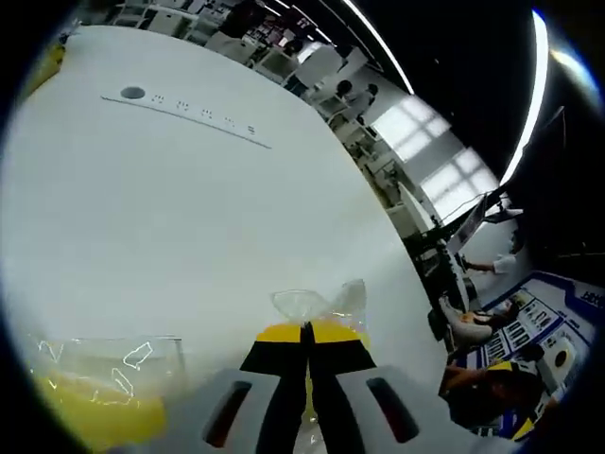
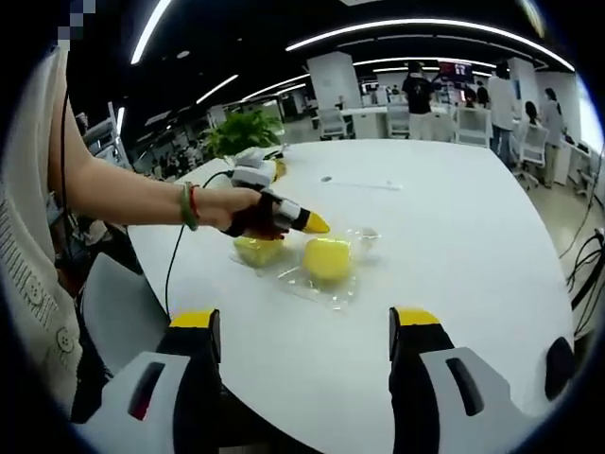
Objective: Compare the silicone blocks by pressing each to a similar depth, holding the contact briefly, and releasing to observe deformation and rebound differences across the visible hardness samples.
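The left gripper point(image 1: 307, 333) has its two yellow-tipped jaws pressed flat together, and nothing visible sits between them; a crinkle of clear plastic wrap point(image 1: 321, 303) lies just beyond the tips, with a bit of yellow showing beside them. Further left in the left gripper view, a yellow silicone block in a clear bag point(image 1: 95, 402) rests on the white table point(image 1: 189, 208), and far across the table runs a thin strip with a round grommet point(image 1: 132, 93).

From the right gripper view, a person's hand point(image 2: 248, 216) holds that same left gripper point(image 2: 307, 223) low over the table point(image 2: 454, 236), its yellow tip pointing right. Just under the hand sits one yellow block point(image 2: 257, 251), and just beside it to the right lies a second yellow block point(image 2: 327, 260), both lying on clear plastic film point(image 2: 284, 279). The tip reaches just above the second block's upper edge; whether it touches the block I cannot tell. A small clear cup-like piece point(image 2: 364, 236) stands next to that block. A potted plant point(image 2: 244, 132) stands at the far left end of the table.

The right gripper point(image 2: 307, 331) hangs back from the blocks, its jaws spread wide apart with nothing in them.
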Tool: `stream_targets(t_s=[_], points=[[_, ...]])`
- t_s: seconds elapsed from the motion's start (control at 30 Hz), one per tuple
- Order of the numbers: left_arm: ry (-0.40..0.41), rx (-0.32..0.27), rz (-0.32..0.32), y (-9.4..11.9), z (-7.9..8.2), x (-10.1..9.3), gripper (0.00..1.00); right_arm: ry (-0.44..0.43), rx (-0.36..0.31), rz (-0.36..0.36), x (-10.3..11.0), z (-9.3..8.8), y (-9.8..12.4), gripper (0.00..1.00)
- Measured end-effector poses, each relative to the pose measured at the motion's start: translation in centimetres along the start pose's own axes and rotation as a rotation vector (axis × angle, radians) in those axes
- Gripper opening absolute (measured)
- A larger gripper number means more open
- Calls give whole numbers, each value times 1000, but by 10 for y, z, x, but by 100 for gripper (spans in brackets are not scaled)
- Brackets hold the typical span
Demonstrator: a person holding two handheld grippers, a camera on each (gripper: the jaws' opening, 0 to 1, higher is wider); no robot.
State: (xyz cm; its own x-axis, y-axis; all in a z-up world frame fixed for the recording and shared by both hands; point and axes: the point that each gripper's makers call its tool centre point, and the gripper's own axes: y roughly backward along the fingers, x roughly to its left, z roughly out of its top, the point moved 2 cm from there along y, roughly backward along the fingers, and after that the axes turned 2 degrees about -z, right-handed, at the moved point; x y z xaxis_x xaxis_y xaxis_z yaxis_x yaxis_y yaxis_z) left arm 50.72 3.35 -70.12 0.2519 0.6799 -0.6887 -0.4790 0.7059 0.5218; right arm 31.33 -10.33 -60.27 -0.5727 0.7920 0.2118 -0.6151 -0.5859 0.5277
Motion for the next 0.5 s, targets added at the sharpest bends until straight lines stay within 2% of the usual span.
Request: stream_targets(t_s=[0.13, 0.23, 0.37, 0.5], points=[[-5, 15, 54, -3, -7, 12, 0, -3, 4, 5, 1, 0, -4, 66], [11, 4, 48, -3, -7, 15, 0, -1, 4, 8, 2, 1, -6, 66], [-11, 5, 51, -4, -6, 15, 0, 4, 4, 2, 0, 4, -6, 65], [-10, 2, 57, -2, -3, 15, 1, -12, -23, 0, 0, 12, -4, 66]])
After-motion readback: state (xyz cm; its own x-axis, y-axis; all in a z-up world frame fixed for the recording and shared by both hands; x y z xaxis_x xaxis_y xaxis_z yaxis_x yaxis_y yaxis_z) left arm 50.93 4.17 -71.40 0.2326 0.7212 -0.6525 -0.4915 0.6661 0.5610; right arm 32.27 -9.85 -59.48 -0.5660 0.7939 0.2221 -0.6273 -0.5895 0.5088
